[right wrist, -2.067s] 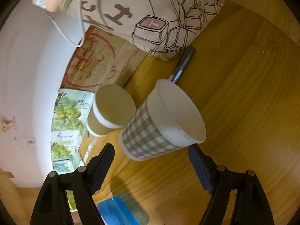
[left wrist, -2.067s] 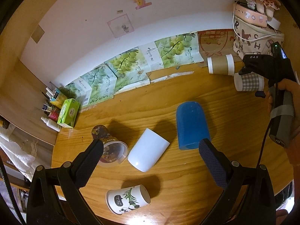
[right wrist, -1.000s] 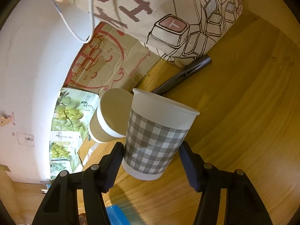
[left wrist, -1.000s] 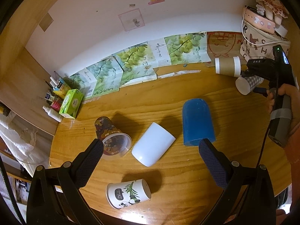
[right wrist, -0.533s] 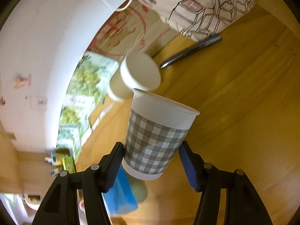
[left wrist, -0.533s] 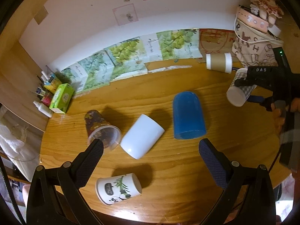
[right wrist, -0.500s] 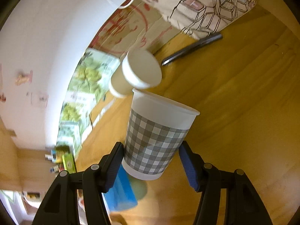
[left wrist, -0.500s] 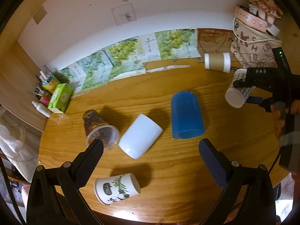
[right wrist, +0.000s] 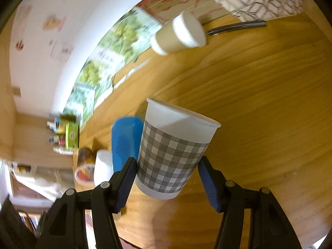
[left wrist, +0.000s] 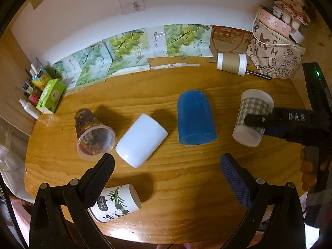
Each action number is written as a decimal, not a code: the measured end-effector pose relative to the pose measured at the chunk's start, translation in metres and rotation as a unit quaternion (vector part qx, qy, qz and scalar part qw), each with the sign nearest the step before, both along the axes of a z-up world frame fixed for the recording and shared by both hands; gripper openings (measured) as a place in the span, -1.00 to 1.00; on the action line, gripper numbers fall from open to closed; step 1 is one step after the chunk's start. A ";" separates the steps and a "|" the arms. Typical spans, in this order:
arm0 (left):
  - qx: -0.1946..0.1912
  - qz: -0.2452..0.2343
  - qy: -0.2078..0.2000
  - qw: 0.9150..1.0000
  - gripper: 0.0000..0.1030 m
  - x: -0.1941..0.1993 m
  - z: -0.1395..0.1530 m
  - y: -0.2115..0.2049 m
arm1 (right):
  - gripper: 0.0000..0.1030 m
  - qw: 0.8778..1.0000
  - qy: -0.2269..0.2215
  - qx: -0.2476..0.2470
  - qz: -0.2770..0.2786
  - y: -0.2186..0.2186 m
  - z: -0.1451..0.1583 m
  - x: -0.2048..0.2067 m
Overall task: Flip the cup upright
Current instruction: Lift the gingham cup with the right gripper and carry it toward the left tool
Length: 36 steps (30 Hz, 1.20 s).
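Observation:
My right gripper (right wrist: 168,178) is shut on a grey checked paper cup (right wrist: 172,151) and holds it above the wooden table (right wrist: 269,103), rim away from the camera. In the left wrist view the same cup (left wrist: 252,117) hangs at the right, tilted, base toward the camera, clamped by the right gripper (left wrist: 257,120). My left gripper (left wrist: 166,176) is open and empty above the table's front. A blue cup (left wrist: 195,118), a white cup (left wrist: 142,140), a clear printed cup (left wrist: 93,133), a panda cup (left wrist: 115,203) and a brown paper cup (left wrist: 231,63) lie on their sides.
A patterned fabric bag (left wrist: 276,56) with a pen (left wrist: 259,74) beside it stands at the back right. Grape-print boxes (left wrist: 124,49) line the wall. A green box (left wrist: 50,96) and small bottles sit at the back left. The table's front edge is close below.
My right gripper closed on the checked cup, lifted it off the table and carried it forward, away from the bag, turning it. The left gripper stayed open.

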State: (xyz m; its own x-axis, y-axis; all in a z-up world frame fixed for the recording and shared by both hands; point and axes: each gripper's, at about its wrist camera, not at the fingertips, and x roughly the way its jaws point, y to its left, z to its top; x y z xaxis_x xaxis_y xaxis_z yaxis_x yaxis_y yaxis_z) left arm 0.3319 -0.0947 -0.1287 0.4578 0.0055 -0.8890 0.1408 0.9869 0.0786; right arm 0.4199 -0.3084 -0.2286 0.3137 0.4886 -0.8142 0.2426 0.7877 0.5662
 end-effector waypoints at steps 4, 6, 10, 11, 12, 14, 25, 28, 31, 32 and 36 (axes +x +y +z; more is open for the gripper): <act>0.006 0.020 -0.005 1.000 0.97 -0.003 -0.003 0.014 | 0.20 0.999 -0.001 -0.004 0.047 0.019 0.004 -0.003; 0.002 0.030 -0.005 1.000 0.97 -0.005 -0.005 0.023 | 0.20 0.998 0.000 -0.004 0.066 0.028 0.004 -0.007; -0.036 0.042 0.017 0.998 0.97 -0.005 -0.011 0.038 | 0.20 0.994 0.009 -0.005 0.111 0.047 0.005 -0.016; -0.057 0.050 0.026 0.997 0.97 -0.005 -0.014 0.044 | 0.20 0.992 0.012 -0.004 0.124 0.053 0.005 -0.019; -0.071 0.056 0.032 0.995 0.97 -0.005 -0.015 0.047 | 0.20 0.991 0.014 -0.005 0.135 0.058 0.004 -0.021; -0.105 0.067 0.046 0.991 0.97 -0.006 -0.019 0.053 | 0.20 0.987 0.019 -0.005 0.160 0.069 0.002 -0.026; -0.161 0.086 0.088 0.979 0.97 -0.019 -0.036 0.064 | 0.20 0.966 0.037 -0.002 0.256 0.108 -0.001 -0.053; -0.160 0.093 0.104 0.977 0.97 -0.023 -0.043 0.066 | 0.21 0.960 0.039 -0.003 0.277 0.118 -0.003 -0.060; -0.159 0.095 0.121 0.975 0.97 -0.028 -0.051 0.066 | 0.21 0.956 0.042 -0.002 0.291 0.123 -0.006 -0.064; -0.158 0.096 0.126 0.975 0.97 -0.029 -0.053 0.066 | 0.21 0.954 0.044 -0.002 0.297 0.125 -0.007 -0.066; -0.161 0.095 0.144 0.972 0.97 -0.032 -0.061 0.065 | 0.21 0.949 0.055 0.002 0.310 0.133 -0.013 -0.069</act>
